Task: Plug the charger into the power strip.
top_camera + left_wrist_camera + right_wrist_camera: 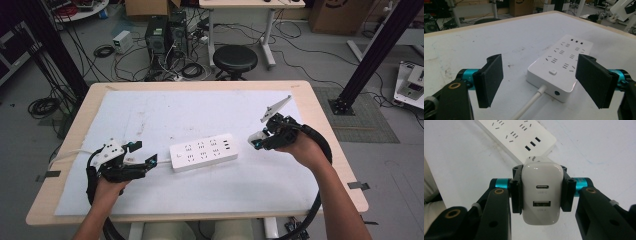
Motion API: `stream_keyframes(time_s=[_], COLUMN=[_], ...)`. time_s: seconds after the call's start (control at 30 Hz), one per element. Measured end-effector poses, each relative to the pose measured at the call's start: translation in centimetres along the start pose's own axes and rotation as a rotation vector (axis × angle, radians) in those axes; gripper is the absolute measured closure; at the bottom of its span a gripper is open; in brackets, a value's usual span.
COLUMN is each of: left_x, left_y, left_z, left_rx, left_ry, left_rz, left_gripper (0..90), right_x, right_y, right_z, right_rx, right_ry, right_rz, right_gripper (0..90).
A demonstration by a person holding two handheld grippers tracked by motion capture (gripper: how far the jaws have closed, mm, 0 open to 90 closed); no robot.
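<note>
Left gripper (145, 161) near left on table (320, 165), jaws spread wide, nothing between pads; cord end of power strip (203, 152) just beyond its tips
Power strip mid-table, long axis running left-right, slightly rising toward far right; USB ports at right end
Right gripper (256, 141) just right of strip's right end, pinching white USB charger (542, 192) between pads, ports facing camera
Charger lies closest to strip's right end; judgement: right hand nearer sockets, move goes leftward, left gripper placed to steady cord end
</note>
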State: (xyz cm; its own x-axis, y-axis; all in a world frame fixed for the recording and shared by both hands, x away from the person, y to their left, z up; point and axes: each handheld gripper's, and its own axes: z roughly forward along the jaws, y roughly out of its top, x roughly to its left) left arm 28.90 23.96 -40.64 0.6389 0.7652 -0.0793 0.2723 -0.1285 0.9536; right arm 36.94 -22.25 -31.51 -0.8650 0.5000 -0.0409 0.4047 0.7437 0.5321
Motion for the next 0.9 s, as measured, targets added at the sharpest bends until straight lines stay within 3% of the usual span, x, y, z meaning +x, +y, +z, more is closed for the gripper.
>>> stream_keyframes(time_s=[0.03, 0.3, 0.53, 0.9], left_x=[0.0, -0.1, -0.1, -0.2], left_y=[0.0, 0.0, 0.0, 0.1], left_z=[-0.1, 0.0, -0.1, -0.2], left_rx=[-0.004, -0.006, -0.004, -0.005], left_ry=[0.005, 0.004, 0.002, 0.008], left_rz=[-0.004, -0.003, -0.002, 0.001], left_gripper=[22.4, 22.4, 22.4, 22.4], right_x=[0.0, 0.4, 1.7, 0.9], right_y=[-1.1, -3.7, -4.9, -6.9], right_z=[-0.5, -0.9, -1.1, -3.6], right_rx=[-0.015, -0.062, -0.074, -0.062], right_ry=[-0.004, 0.010, 0.021, 0.000], right_rz=[0.027, 0.086, 0.087, 0.096], right_gripper=[63.0, 63.0, 63.0, 63.0])
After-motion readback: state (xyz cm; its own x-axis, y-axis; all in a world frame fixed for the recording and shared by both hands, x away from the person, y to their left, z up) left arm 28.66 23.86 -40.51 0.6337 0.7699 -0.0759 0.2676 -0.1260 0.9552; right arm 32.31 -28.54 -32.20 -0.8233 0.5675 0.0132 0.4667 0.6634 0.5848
